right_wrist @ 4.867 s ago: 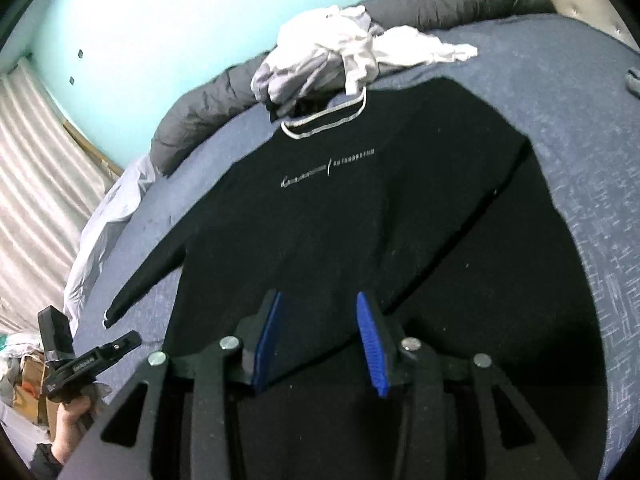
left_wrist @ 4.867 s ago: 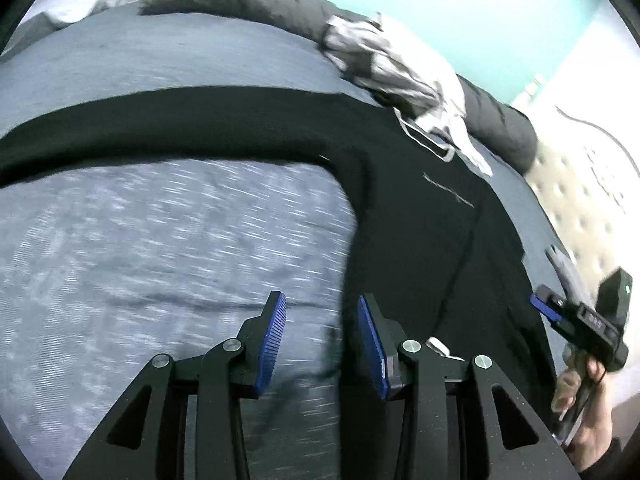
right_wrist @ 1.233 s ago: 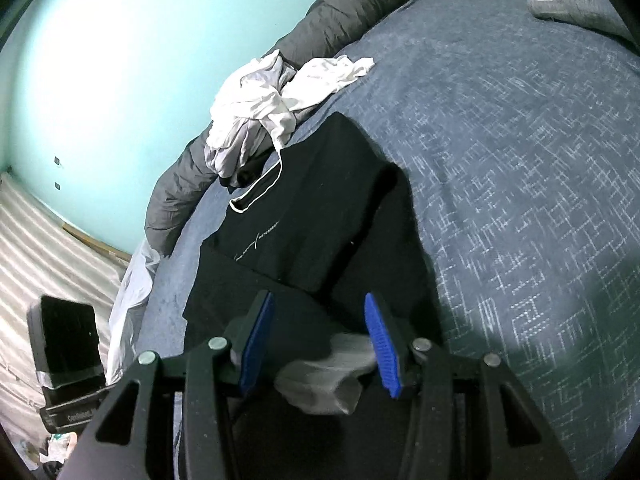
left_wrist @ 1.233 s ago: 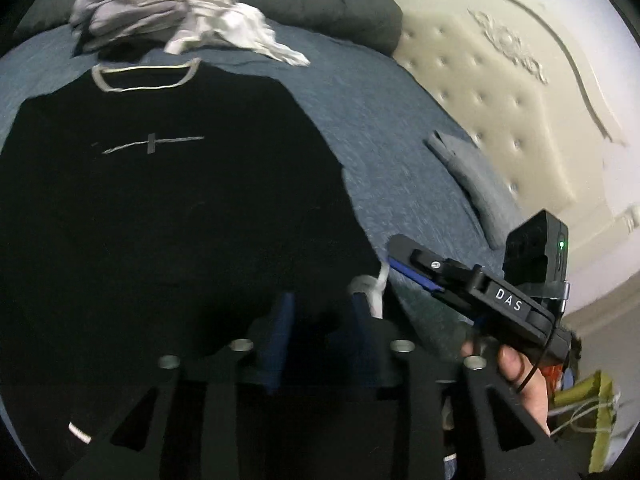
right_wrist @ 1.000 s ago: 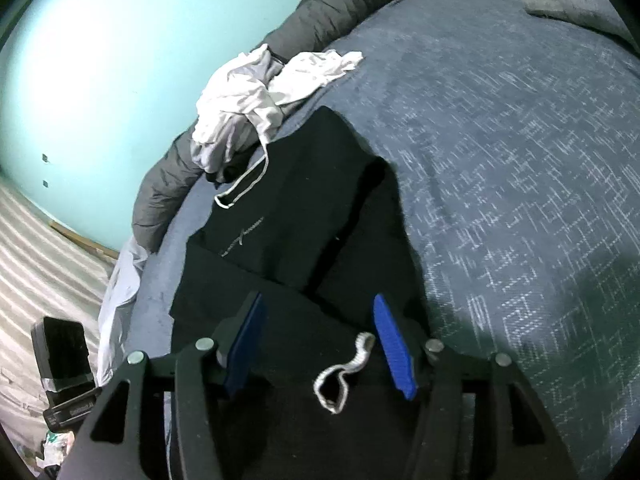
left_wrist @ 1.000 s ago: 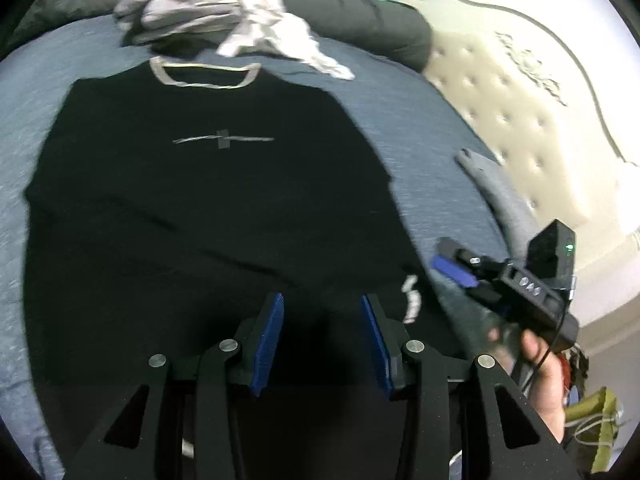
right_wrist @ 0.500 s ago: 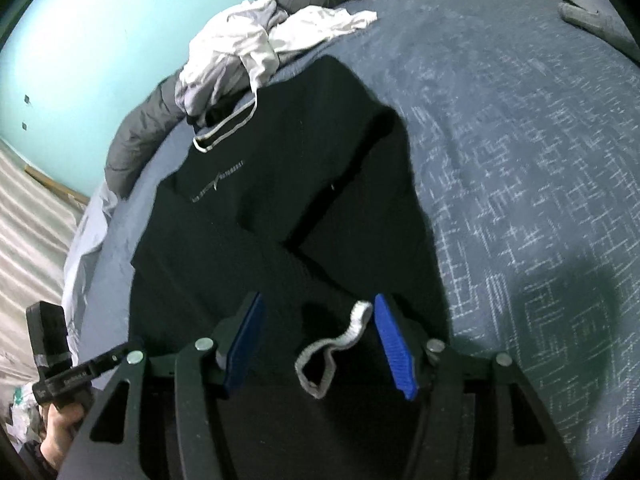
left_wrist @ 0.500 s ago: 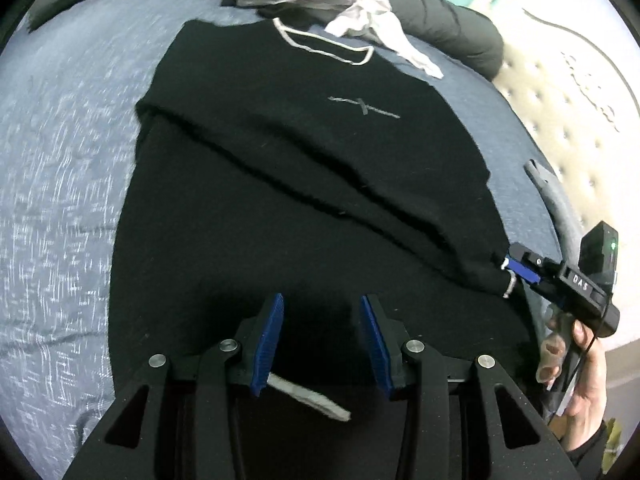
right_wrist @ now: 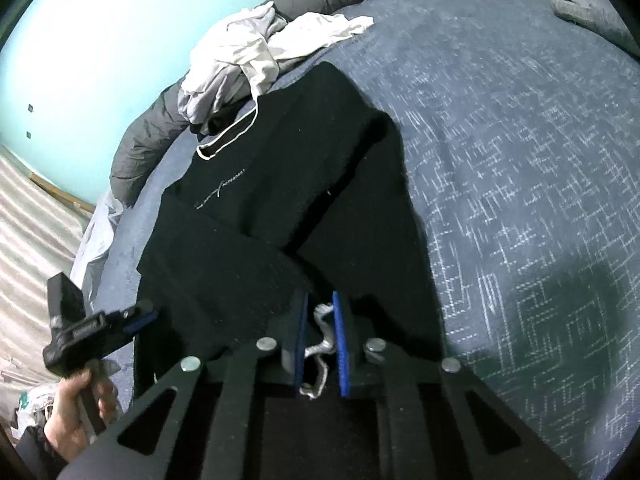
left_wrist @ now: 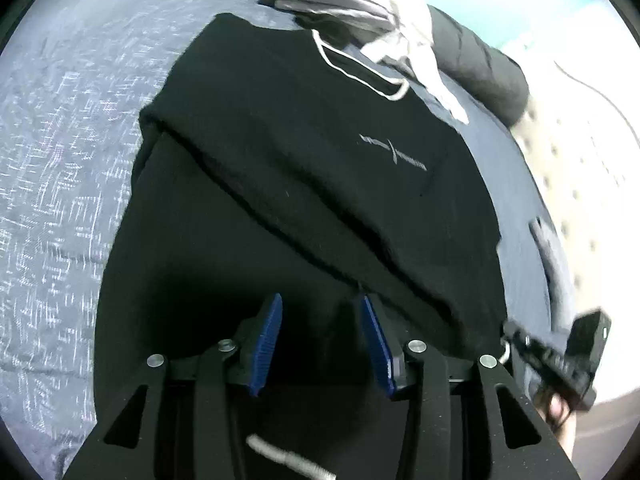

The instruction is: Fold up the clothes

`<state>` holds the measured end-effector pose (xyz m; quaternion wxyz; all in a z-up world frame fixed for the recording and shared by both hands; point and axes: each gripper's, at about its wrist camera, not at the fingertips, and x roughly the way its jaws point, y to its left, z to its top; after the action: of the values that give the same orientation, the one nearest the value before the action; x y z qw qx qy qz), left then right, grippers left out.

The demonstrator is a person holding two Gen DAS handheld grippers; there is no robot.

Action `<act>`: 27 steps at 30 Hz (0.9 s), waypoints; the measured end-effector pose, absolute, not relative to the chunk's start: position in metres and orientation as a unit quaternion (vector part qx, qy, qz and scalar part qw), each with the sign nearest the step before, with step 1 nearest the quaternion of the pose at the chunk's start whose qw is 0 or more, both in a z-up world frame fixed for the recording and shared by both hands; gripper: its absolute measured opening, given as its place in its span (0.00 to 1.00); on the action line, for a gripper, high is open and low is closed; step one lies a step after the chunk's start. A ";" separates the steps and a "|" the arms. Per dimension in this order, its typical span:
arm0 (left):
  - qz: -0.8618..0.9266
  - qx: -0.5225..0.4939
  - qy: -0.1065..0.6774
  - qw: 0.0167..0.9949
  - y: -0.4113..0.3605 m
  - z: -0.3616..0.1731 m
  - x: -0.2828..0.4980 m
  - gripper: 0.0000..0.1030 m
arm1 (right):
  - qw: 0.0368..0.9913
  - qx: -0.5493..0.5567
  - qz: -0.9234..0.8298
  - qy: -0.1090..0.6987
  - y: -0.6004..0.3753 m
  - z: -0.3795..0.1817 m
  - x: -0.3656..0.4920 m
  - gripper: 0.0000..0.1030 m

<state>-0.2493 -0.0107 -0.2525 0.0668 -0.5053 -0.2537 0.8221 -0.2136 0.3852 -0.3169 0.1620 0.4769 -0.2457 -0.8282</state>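
**Cuff caught, sleeve folded across**

On the blue-grey bed cover (right_wrist: 520,128), with its flecked white weave, the black sweatshirt (left_wrist: 320,160) lies chest up, its pale-trimmed neckline toward the grey bolster (right_wrist: 152,136) and the heap of white and grey laundry (right_wrist: 248,56). Five seconds ago one sleeve stretched straight out across the cover; now both sleeves are folded in over the body, making a narrower, soft-edged block with a thick diagonal ridge across it. Half a second ago the right gripper's blue pads stood wide apart around a loose pale cuff (right_wrist: 324,332); now they have drawn nearly together.

The right gripper (right_wrist: 320,340) is closing, its ribbed blue pads pressing on that crumpled, knitted cuff at the sleeve's end. The left gripper (left_wrist: 320,340) hangs low over the lower part of the sweatshirt, jaws about half spread and opening, with only dark cloth beneath the gap and nothing pinched. A second pale cuff (left_wrist: 288,460) lies under its frame.

A small grey folded cloth (right_wrist: 592,12) lies well apart, near the bed's far edge.
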 end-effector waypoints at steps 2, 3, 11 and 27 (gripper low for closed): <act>0.818 -0.503 -0.270 0.064 -0.014 -0.255 -0.256 0.47 | 0.166 0.472 -0.829 -0.249 0.386 -0.315 -0.213 0.07; 0.816 -0.502 -0.279 0.063 -0.015 -0.257 -0.260 0.47 | 0.168 0.472 -0.829 -0.250 0.386 -0.315 -0.213 0.07; 0.806 -0.491 -0.323 0.072 -0.017 -0.270 -0.277 0.39 | 0.170 0.463 -0.829 -0.263 0.389 -0.313 -0.213 0.06; 0.804 -0.512 -0.291 0.078 -0.032 -0.262 -0.256 0.05 | 0.170 0.472 -0.823 -0.266 0.387 -0.319 -0.214 0.05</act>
<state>-0.2561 -0.0322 -0.2618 0.0783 -0.5123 -0.2914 0.8041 -0.2139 0.3870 -0.3187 0.1705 0.4724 -0.2662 -0.8228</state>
